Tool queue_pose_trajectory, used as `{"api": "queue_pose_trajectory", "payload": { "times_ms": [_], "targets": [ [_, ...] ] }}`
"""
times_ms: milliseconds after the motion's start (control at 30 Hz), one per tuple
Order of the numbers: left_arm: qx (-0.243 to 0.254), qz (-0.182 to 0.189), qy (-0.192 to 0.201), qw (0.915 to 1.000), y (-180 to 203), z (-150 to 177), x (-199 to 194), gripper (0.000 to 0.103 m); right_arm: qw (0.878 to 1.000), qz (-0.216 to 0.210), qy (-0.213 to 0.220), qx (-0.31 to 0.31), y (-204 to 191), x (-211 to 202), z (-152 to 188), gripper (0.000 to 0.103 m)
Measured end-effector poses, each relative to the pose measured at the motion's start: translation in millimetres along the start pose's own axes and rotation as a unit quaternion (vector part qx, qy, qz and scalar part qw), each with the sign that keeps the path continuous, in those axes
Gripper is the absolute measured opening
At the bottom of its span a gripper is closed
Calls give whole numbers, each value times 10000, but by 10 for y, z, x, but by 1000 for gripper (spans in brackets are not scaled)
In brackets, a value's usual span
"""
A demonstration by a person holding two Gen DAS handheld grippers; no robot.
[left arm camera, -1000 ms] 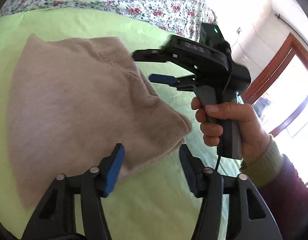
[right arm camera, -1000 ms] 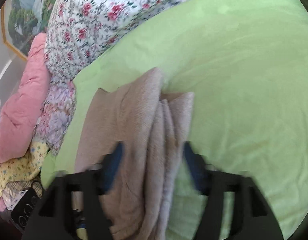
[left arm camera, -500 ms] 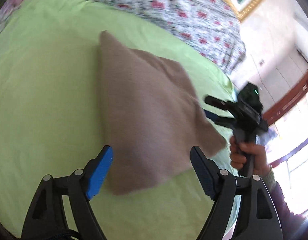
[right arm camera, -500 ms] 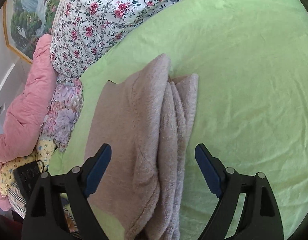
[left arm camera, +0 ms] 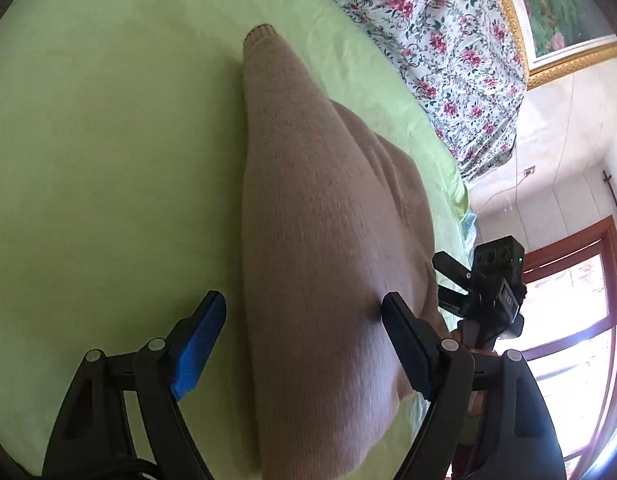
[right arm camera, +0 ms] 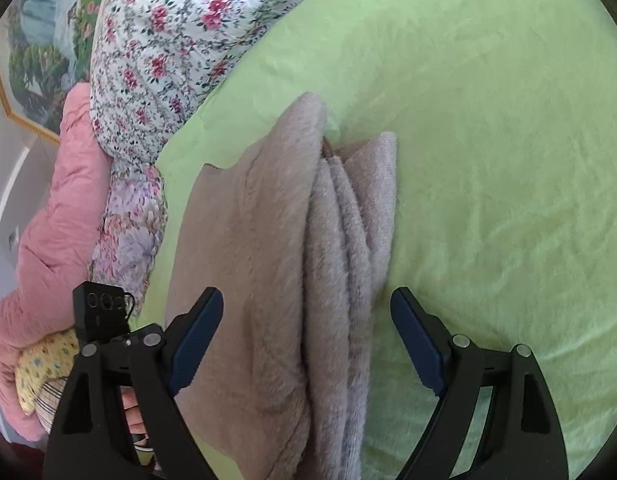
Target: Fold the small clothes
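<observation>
A beige knitted garment (left arm camera: pixel 320 240) lies folded on the green bedsheet (left arm camera: pixel 108 168). In the right wrist view the garment (right arm camera: pixel 276 280) shows several stacked layers along its right edge. My left gripper (left arm camera: pixel 304 344) is open and empty, its fingers spread on either side of the garment's near end. My right gripper (right arm camera: pixel 304 340) is open and empty, straddling the layered edge from the other side. The right gripper also shows in the left wrist view (left arm camera: pixel 444 280), beside the garment's right edge.
A floral quilt (right arm camera: pixel 168 52) lies along the far side of the bed, with a pink duvet (right arm camera: pixel 48 220) and patterned clothes (right arm camera: pixel 44 364) beside it. A framed painting (left arm camera: pixel 556 8) hangs on the wall. A wooden-framed window (left arm camera: pixel 580 320) stands past the bed's edge.
Both grippers have drawn back from the garment. The left gripper has swung round to face along its length. The right gripper has settled, jaws wide open.
</observation>
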State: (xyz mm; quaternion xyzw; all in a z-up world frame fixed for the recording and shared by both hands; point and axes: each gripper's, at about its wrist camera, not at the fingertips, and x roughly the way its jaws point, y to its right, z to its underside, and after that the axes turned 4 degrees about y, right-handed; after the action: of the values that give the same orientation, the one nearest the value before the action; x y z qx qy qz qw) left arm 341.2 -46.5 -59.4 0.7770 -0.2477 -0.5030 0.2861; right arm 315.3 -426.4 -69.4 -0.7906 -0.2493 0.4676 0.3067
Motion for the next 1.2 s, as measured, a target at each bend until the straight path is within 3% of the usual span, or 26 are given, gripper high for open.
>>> {"api": "queue_pose_trajectory", "payload": {
  "times_ms": [167, 200, 233, 267, 333, 400, 633, 833, 967, 1100, 1200],
  "targets": [
    [45, 123, -83, 9999, 35, -42, 274, 82, 9999, 20, -127, -105, -47, 114, -22, 85],
    [176, 112, -21, 9998, 84, -38, 303, 82, 9997, 65, -172, -181, -76, 146, -8, 74],
    [330, 67, 32, 9994, 132, -29, 328, 73, 9993, 110, -263, -223, -88, 192, 10, 63],
    [406, 4, 57, 9992, 169, -22, 361, 60, 9991, 60, -402, -152, -79, 262, 51, 46],
    [491, 141, 100, 9986, 205, -11, 349, 44, 9991, 121, -329, -230, -104, 266, 92, 38],
    [530, 265, 143, 9981, 232, 14, 226, 38, 9994, 127, -193, -252, -161, 197, 138, 33],
    [734, 315, 437, 9958, 234, 406, -546, 37, 9977, -374, -26, -559, -723, -31, 670, 31],
    [794, 42, 424, 9959, -44, 871, -1079, 38, 9953, -823, -188, -476, -977, 150, 1317, 31],
    [513, -44, 315, 9982, -348, 1060, -1072, 42, 9965, -683, -255, -414, -982, 315, 1625, 34],
    [346, -5, 366, 9987, -423, 1100, -1104, 46, 9982, -501, -217, -235, -944, 297, 1644, 41],
    [443, -263, 419, 9978, -409, 1117, -1171, 53, 9990, -210, -208, -347, -985, 190, 1647, 47]
  ]
}}
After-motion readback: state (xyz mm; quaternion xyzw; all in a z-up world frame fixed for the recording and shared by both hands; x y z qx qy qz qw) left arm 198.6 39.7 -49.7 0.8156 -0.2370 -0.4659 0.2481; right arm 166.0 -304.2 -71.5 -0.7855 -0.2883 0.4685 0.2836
